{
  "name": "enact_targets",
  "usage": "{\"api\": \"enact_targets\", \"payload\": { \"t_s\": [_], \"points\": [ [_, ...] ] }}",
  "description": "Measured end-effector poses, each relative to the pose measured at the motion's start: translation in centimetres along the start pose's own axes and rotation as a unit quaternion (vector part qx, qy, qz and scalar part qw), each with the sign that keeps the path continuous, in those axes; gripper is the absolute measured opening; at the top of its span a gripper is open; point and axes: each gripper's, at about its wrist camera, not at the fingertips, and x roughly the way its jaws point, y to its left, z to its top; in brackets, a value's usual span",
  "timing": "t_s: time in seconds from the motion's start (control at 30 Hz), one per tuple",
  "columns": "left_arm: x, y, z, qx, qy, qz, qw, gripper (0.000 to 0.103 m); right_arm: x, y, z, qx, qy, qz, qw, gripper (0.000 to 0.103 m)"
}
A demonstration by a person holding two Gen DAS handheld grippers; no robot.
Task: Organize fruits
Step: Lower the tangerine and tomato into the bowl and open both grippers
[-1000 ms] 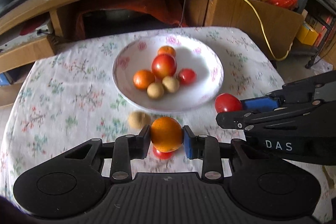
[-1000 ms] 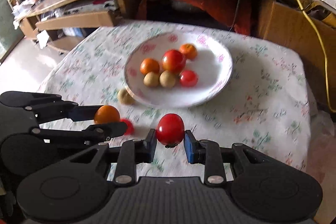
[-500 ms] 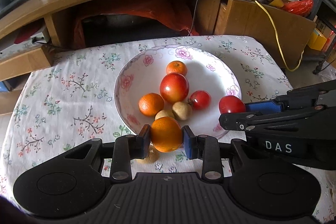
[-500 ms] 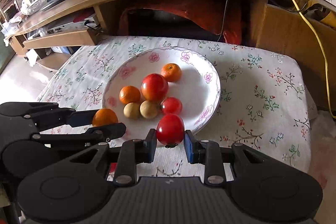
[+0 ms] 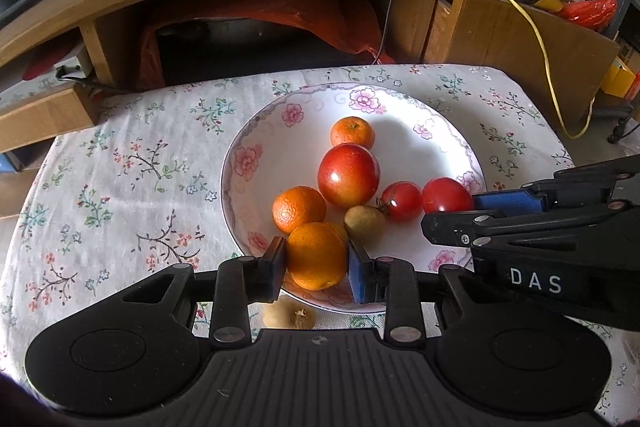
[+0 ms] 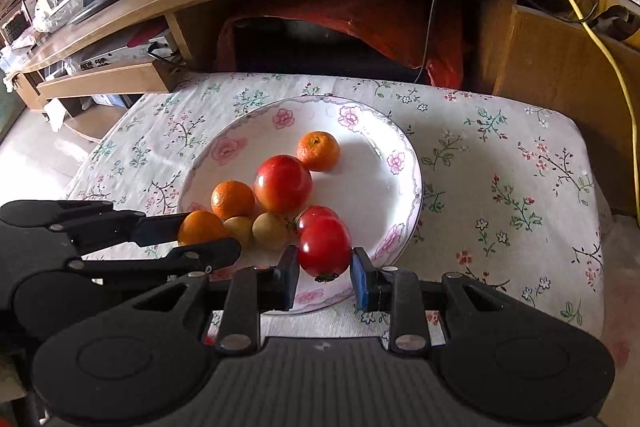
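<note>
Left wrist view
- Left gripper (image 5: 316, 265): jaws pinching orange (image 5: 316, 255), above near rim of plate (image 5: 256, 131).
- Loose brown fruit (image 5: 289, 315): on tablecloth (image 5: 120, 187), just outside rim.

Right wrist view
- Right gripper (image 6: 325, 279): jaws pinching tomato (image 6: 324, 247), over plate's near edge.
- Plate contents: large red fruit (image 6: 282, 183), tangerines, small brown fruits.

We are seeing a plate (image 5: 256, 131) sitting in the middle of the tabletop (image 5: 120, 163). In it, an apple (image 5: 348, 175) is lying at the centre, a mandarin (image 5: 352, 133) behind it, an orange (image 5: 298, 209) to its left, and a tomato (image 5: 401, 201) to its right. A small fruit (image 5: 289, 315) is lying on the tabletop just before the plate's near rim.
</note>
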Motion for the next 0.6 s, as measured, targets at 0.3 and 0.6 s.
{"api": "enact_targets", "payload": {
  "t_s": [0.3,0.6],
  "points": [
    [-0.06,0.01,-0.01,0.000,-0.003,0.004,1.0000,0.039,0.15,0.21,0.12,-0.003,-0.005,-0.010,1.000,0.030],
    [-0.44,-0.02,0.17,0.000,-0.013,0.009,0.9999,0.042,-0.19,0.15,0.26,0.001,-0.015,-0.011,1.000,0.030]
  ]
}}
